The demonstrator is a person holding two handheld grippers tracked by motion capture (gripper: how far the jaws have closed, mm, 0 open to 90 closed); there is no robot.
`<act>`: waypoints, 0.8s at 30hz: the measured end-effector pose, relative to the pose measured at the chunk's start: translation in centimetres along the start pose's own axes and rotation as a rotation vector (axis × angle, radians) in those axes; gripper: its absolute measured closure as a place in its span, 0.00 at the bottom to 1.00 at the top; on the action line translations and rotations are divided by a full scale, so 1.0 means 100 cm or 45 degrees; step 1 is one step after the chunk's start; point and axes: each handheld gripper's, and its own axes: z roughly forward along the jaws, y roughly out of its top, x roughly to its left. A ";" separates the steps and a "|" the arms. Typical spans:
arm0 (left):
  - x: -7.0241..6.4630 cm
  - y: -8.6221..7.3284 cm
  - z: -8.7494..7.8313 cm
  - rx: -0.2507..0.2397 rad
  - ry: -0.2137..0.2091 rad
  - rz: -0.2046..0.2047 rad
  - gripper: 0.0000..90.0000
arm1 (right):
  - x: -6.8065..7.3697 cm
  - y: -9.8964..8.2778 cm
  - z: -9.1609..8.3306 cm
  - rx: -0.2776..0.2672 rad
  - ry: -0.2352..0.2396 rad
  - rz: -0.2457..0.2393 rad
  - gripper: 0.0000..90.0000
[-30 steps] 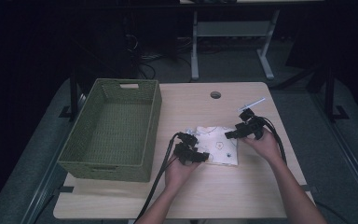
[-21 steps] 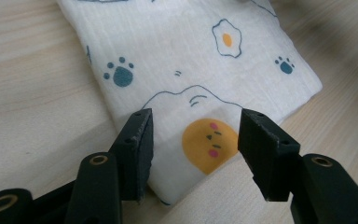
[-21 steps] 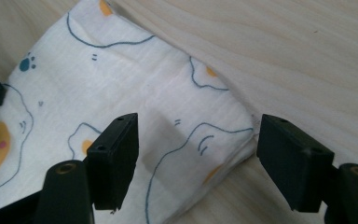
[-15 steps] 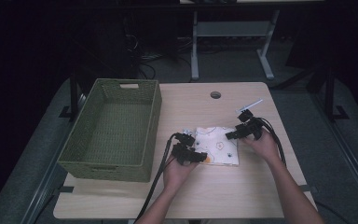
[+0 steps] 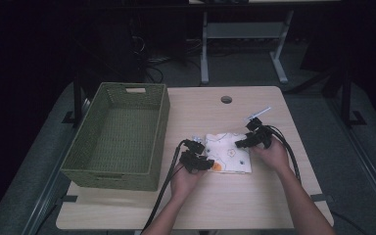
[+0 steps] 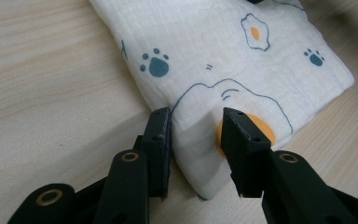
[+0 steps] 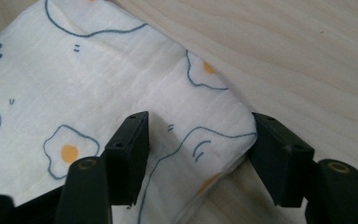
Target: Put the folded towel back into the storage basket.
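A folded white cloth (image 5: 228,152) printed with fried eggs and blue paws lies flat on the table, right of centre. My left gripper (image 5: 206,165) is at its near left corner (image 6: 196,154). The jaws are partly closed and straddle that corner, one at the cloth's edge, the other over an orange yolk. My right gripper (image 5: 240,143) sits at the far right corner (image 7: 200,140). It is wide open, with one jaw on top of the cloth and the other just past its edge. The cloth is not lifted.
A green woven basket (image 5: 157,147) with nothing in it stands on the left part of the wooden table (image 5: 215,205). A round cable hole (image 5: 226,100) is near the far edge. Black cables trail from both grippers toward the near edge.
Both grippers have settled slightly closer onto their corners of the cloth. The cloth has not moved.
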 end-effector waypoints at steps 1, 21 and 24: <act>0.000 0.000 0.001 -0.004 0.003 0.004 0.71 | 0.001 0.000 0.000 0.002 -0.003 -0.004 0.47; 0.009 -0.003 0.002 -0.032 -0.118 -0.068 0.92 | -0.012 -0.012 -0.001 -0.068 0.322 0.234 0.88; 0.010 -0.002 0.000 -0.050 -0.140 -0.080 0.93 | -0.015 -0.014 -0.004 -0.099 0.373 0.277 0.88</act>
